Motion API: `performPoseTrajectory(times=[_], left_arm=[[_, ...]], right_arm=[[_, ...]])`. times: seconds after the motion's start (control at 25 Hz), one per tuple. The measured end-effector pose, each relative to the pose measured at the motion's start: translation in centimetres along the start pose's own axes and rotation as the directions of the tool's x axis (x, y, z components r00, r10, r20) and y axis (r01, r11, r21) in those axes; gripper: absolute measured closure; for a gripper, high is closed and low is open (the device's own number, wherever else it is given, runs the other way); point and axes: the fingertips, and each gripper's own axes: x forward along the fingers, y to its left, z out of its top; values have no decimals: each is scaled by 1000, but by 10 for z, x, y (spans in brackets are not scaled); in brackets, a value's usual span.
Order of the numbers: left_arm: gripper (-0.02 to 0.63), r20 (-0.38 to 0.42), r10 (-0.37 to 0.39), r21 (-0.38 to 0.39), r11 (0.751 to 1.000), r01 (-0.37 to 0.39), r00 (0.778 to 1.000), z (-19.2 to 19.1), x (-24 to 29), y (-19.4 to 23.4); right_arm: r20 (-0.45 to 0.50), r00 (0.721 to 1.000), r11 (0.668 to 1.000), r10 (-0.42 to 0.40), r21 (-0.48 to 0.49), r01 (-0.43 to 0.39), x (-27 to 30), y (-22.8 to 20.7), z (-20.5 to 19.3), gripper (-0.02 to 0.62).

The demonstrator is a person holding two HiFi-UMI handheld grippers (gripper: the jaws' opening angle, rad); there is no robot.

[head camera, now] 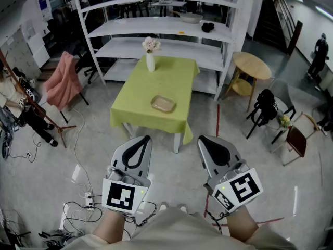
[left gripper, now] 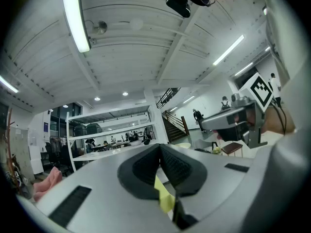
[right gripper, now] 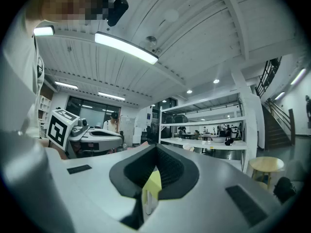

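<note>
While both hand-held tools sit low and close to the body, neither has anything in it. Left gripper [head camera: 143, 138]: jaws together at the tips, padded faces meeting, nothing between them; only a sliver of yellow-green cloth shows through the gap behind the tips in the left gripper view. Right gripper [head camera: 204, 138]: same state, jaws closed on nothing, the same yellow-green sliver showing in the right gripper view. The two are held side by side, apart from each other, over bare floor.

Floor near the left gripper: a white power strip [head camera: 87, 198] with trailing cables.

Ahead, well apart from both grippers: a table with a yellow-green cloth [head camera: 151, 95]. On its near half lies a shallow tan dish [head camera: 163, 104], which looks empty. At the far edge a white vase [head camera: 150, 62] stands upright with pale flowers [head camera: 151, 44].

Judgement on progress: nothing has been picked up or touched. The dish and vase stand apart from each other, and both grippers are short of the table, so any handling of these things is yet to begin.

Beyond the table: a white shelf unit [head camera: 161, 27] carrying a bowl [head camera: 191, 18]. A round wooden side table [head camera: 252, 65] stands to the right, and a pink cloth [head camera: 63, 79] hangs over a chair to the left.
</note>
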Motion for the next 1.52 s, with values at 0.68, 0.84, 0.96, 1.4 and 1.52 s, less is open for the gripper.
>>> performPoseTrajectory(times=[0.68,0.84,0.96,1.4,1.52], left_arm=[[600,-18,38,-4,999,-38,999,3,8,-28],[600,-29,54,-3,999,-55,998,-1,7,-38],[600,-41,76,1,997,-76,996,-6,7,-44],[600,-28,117,15,993,-117,993,-26,24,-41],[599,-29,112,9,994,-112,993,-36,35,-37]], right_arm=[[19,1000,998,16,53,-17,-28,-24,-7,589],[15,1000,998,23,53,-23,-36,-28,-14,589],[2,1000,998,31,55,-31,-43,-32,-23,589],[-3,999,999,33,39,-33,-37,-53,-49,589],[-10,999,999,32,42,-31,-26,-60,-59,589]])
